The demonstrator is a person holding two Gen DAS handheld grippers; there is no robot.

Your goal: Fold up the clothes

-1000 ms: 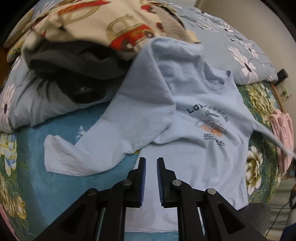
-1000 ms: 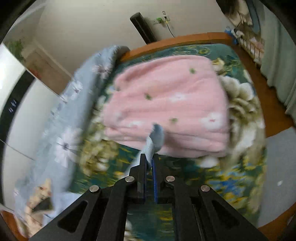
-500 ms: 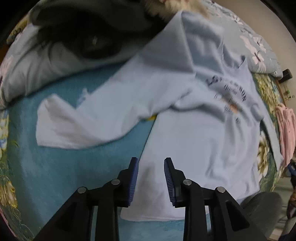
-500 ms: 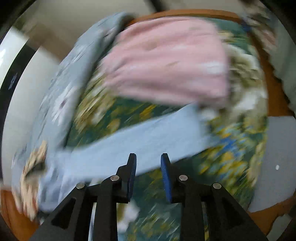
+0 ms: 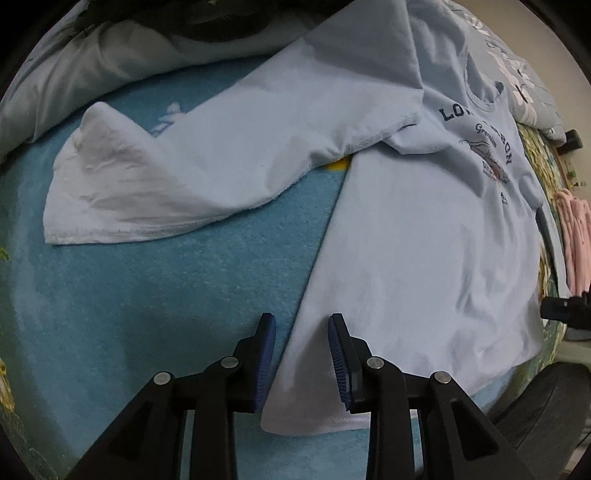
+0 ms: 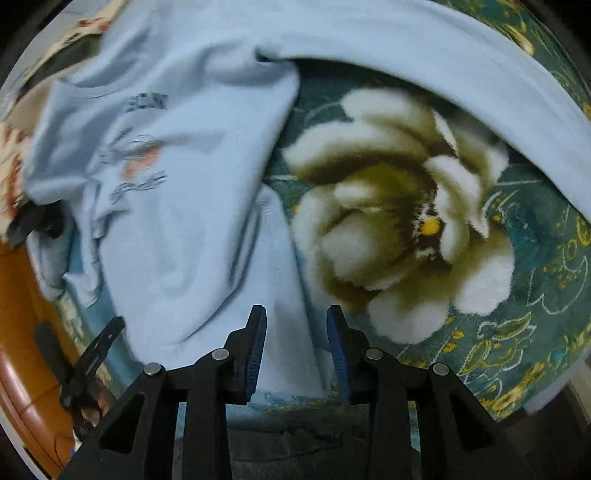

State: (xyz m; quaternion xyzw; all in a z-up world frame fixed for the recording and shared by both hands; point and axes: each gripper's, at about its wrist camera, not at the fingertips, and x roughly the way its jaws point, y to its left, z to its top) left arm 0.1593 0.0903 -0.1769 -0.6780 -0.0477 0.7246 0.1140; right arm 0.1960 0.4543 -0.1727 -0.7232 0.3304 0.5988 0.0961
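Both claws, left [image 5: 301, 356] & right [image 6: 295, 350], have just been opening, gripping nothing, straddling shirt [image 5: 424, 240] hem corners at bed [image 5: 147, 295] edge, prob. for next fold.

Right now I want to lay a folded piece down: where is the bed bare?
Bare turquoise blanket lies between the pale blue long-sleeved shirt body and its spread left sleeve. The green flowered blanket under the right sleeve is free too. Crowded: the heaped dark clothes at the head, the pink folded blanket.
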